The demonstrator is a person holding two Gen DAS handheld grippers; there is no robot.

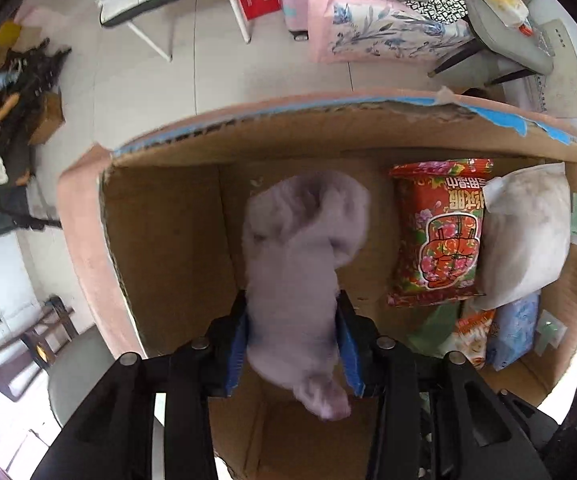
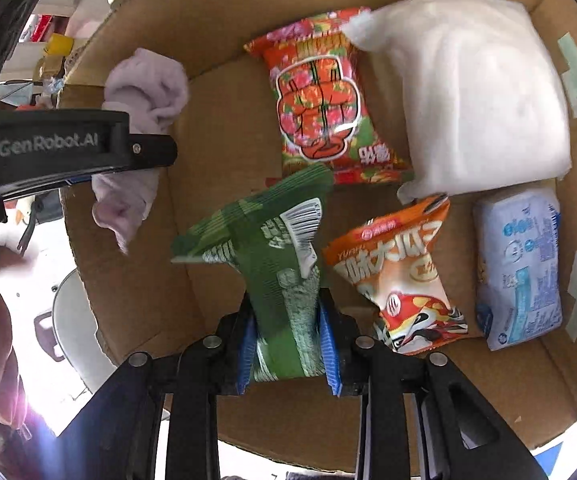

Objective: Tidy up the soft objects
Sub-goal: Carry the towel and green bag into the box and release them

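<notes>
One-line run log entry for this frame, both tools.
left tool: shut on lavender cloth, over cardboard box | right tool: shut on green packet, over box | already in box: red snack bag, white pillow

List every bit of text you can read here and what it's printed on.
"GenRobot.AI": on the left gripper.
"YUAN": on the orange snack bag; its large characters are warped.
Red snack bag, green packet, blue tissue pack: print blurred, unreadable.
</notes>
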